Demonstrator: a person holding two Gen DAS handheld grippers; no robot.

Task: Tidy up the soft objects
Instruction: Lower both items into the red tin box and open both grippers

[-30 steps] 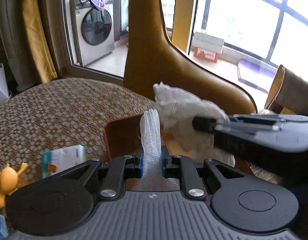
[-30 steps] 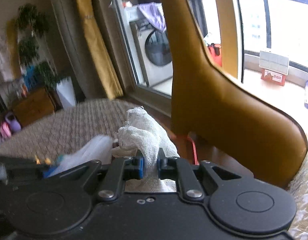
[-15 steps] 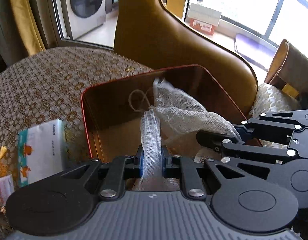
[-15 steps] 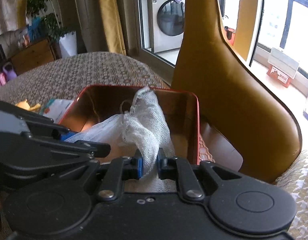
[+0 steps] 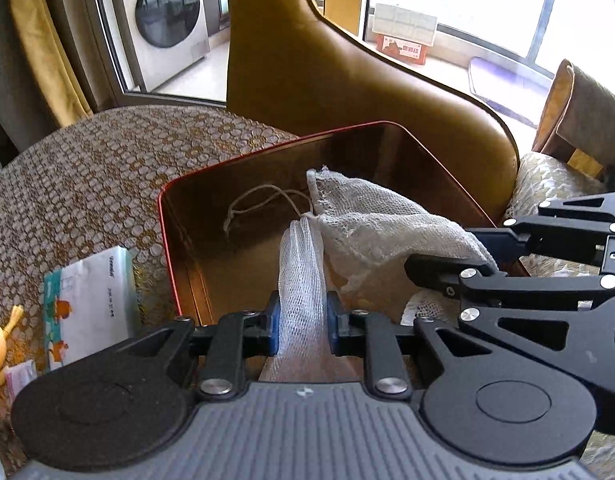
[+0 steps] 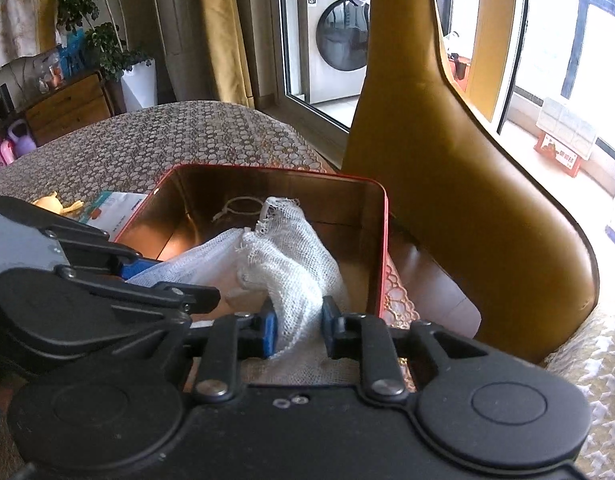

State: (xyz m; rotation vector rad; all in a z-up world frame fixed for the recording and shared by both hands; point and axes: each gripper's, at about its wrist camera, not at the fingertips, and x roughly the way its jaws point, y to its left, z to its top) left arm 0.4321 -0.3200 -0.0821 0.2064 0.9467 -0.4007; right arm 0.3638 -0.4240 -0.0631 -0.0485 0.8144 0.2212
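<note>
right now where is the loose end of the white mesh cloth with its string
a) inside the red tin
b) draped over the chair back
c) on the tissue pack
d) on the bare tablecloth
a: the mesh cloth hangs from both tongs down into the red tin, and its string lies against the tin's inner wall; the tissue pack sits outside, beside the tin.
</note>
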